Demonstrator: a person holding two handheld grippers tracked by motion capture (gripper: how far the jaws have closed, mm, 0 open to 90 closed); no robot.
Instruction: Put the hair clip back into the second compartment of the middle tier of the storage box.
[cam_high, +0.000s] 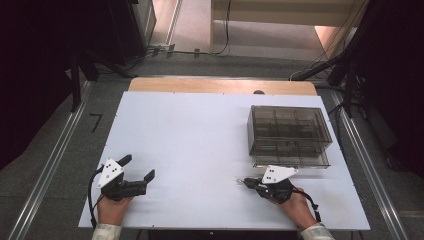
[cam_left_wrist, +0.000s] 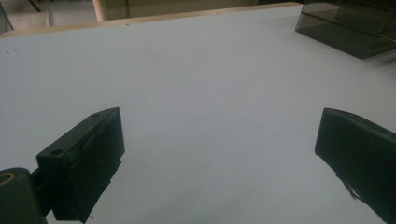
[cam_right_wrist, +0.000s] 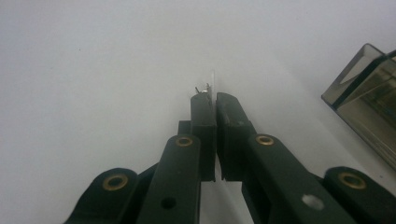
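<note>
One thin clear sheet (cam_right_wrist: 213, 86) pinched in closed right hand-held gripper (cam_right_wrist: 215, 100), protruding past tips

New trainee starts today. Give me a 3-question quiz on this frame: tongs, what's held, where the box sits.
1. True or false: the left tongs stand open over bare table.
2. What do the right tongs grip? A) a thin, clear, flat piece with a small metal bit at its tip B) a sponge C) nothing
3. In the high view, which tongs are nearer the smoky compartment box?

Key:
1. True: jaws wide apart, nothing between them.
2. A: the thin piece sticks out between the closed pads; what it is exactly cannot be told.
3. The right tongs.
</note>
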